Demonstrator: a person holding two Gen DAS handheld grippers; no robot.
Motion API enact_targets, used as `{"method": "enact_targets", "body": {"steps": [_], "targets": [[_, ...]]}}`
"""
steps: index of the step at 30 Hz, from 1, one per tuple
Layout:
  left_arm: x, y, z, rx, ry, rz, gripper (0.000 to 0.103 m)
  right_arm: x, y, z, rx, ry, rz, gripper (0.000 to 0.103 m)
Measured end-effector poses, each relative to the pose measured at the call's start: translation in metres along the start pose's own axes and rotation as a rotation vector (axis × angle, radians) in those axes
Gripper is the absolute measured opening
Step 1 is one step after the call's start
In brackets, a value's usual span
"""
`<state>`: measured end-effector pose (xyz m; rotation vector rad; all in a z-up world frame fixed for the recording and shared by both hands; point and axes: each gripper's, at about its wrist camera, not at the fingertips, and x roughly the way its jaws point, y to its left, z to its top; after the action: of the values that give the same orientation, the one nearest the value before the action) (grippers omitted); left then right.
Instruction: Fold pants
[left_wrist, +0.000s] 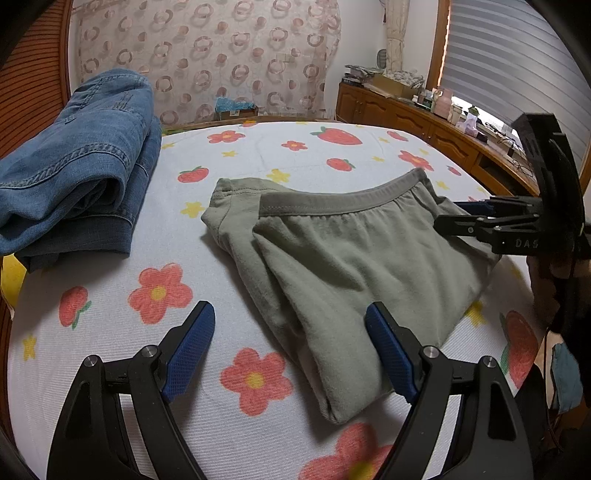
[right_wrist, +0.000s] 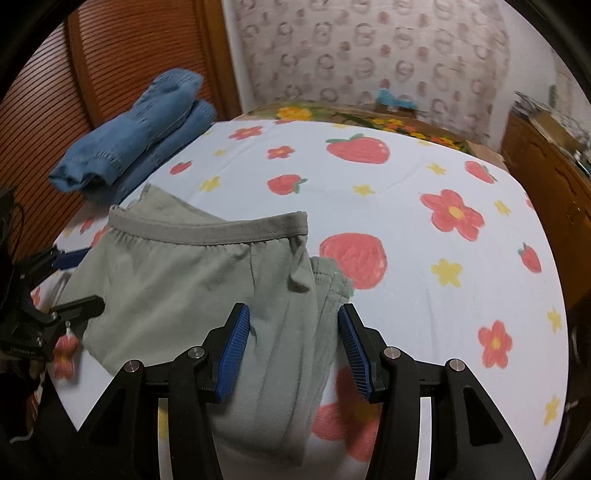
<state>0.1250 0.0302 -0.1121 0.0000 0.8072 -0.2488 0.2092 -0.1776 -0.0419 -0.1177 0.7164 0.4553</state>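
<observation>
Grey-green pants (left_wrist: 354, 266) lie folded on the flowered bed sheet (left_wrist: 258, 155), waistband toward the far side. My left gripper (left_wrist: 291, 350) is open, just above the sheet at the pants' near left edge, holding nothing. My right gripper (right_wrist: 293, 343) is open and hovers over the near folded end of the pants (right_wrist: 207, 280). In the left wrist view the right gripper (left_wrist: 465, 218) shows at the pants' right edge. In the right wrist view the left gripper (right_wrist: 74, 280) shows at the pants' left edge.
Folded blue jeans (left_wrist: 81, 166) lie at the bed's far left, also in the right wrist view (right_wrist: 140, 140). A wooden headboard (right_wrist: 122, 74) stands behind them. A wooden cabinet (left_wrist: 417, 122) with clutter runs along the right under a window. A patterned curtain (left_wrist: 207, 55) hangs at the back.
</observation>
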Motion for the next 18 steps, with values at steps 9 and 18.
{"method": "enact_targets", "body": {"steps": [9, 18], "targets": [[-0.014, 0.007, 0.013, -0.012, -0.073, -0.042, 0.052, -0.005, 0.0, -0.004, 0.02, -0.017, 0.008, 0.052], [0.005, 0.014, 0.041, -0.011, -0.042, -0.061, 0.044, -0.005, 0.004, -0.001, -0.002, -0.01, -0.019, 0.052]]}}
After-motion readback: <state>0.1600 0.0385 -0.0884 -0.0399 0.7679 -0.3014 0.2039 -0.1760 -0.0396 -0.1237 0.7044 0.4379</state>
